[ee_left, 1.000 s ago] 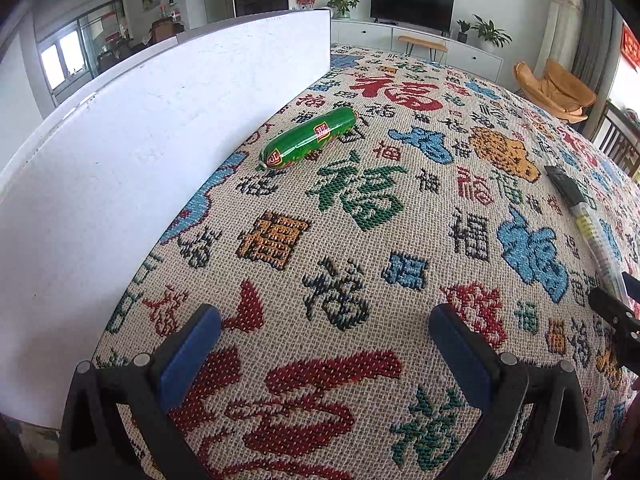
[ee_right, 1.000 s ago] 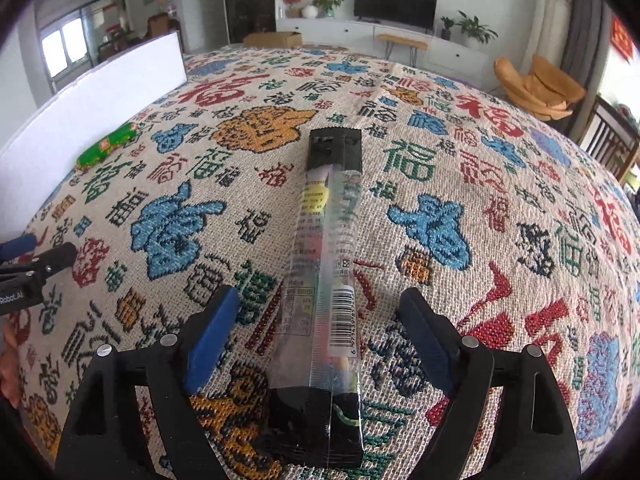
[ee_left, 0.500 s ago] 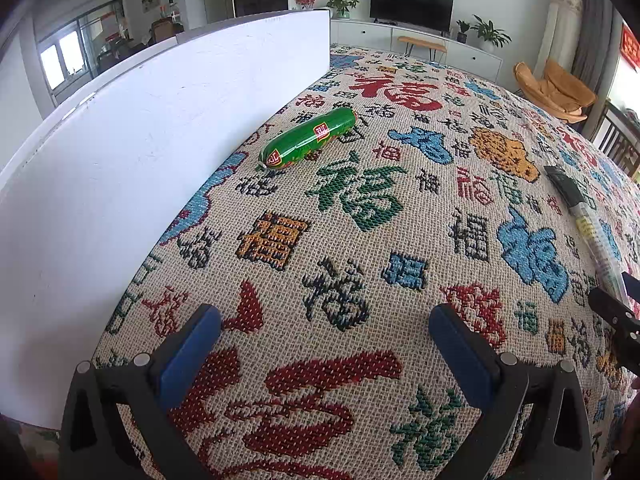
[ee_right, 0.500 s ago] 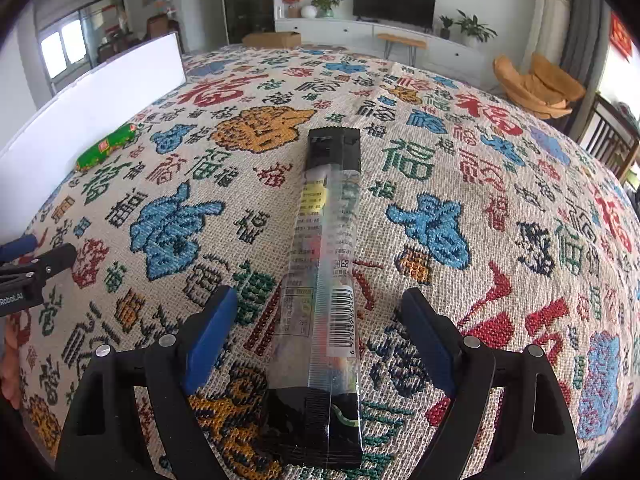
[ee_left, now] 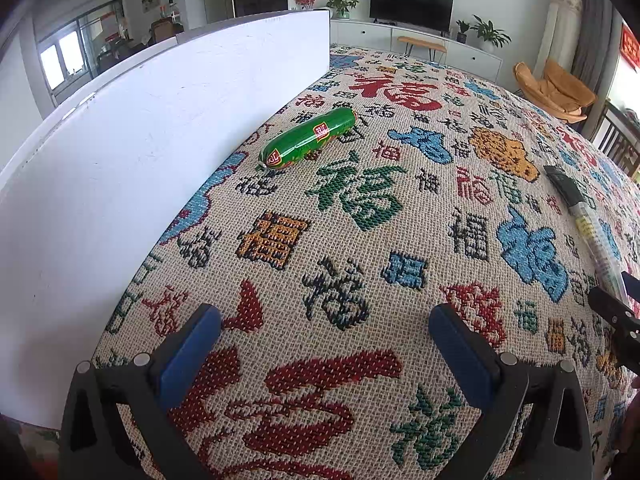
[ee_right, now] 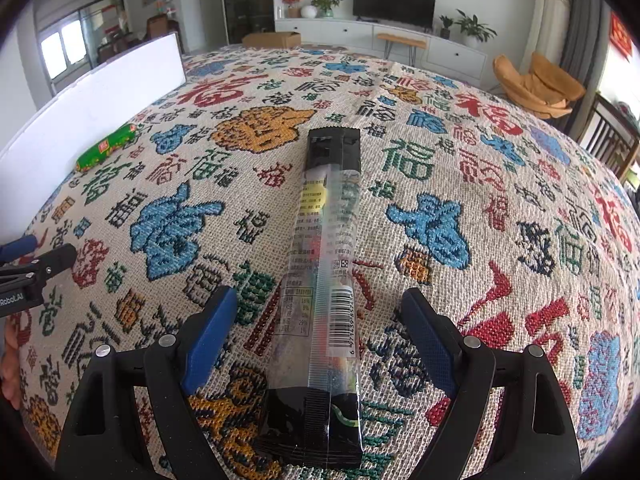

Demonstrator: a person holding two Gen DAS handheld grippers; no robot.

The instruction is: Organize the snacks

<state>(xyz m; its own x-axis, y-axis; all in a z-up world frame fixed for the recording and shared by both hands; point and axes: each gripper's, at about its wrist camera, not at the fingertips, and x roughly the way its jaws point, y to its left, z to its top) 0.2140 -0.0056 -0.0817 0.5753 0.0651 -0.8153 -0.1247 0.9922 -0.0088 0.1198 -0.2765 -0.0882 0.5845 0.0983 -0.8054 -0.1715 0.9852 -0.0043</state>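
A green sausage snack [ee_left: 308,139] lies on the patterned cloth [ee_left: 360,208] beside a white board [ee_left: 140,152]; it also shows far left in the right wrist view [ee_right: 107,146]. A long clear snack pack with black ends [ee_right: 324,280] lies lengthwise between the open jaws of my right gripper [ee_right: 322,320], untouched by the pads. It appears at the right edge of the left wrist view [ee_left: 584,220]. My left gripper [ee_left: 326,344] is open and empty, low over the cloth, well short of the sausage.
The white board [ee_right: 92,112] stands upright along the cloth's left side. The left gripper's tip [ee_right: 36,268] shows at the left edge of the right wrist view. An orange chair [ee_right: 536,88], TV cabinet [ee_right: 392,44] and cardboard box [ee_right: 272,40] stand beyond.
The right gripper has edged slightly forward along the clear pack. The left gripper has not moved.
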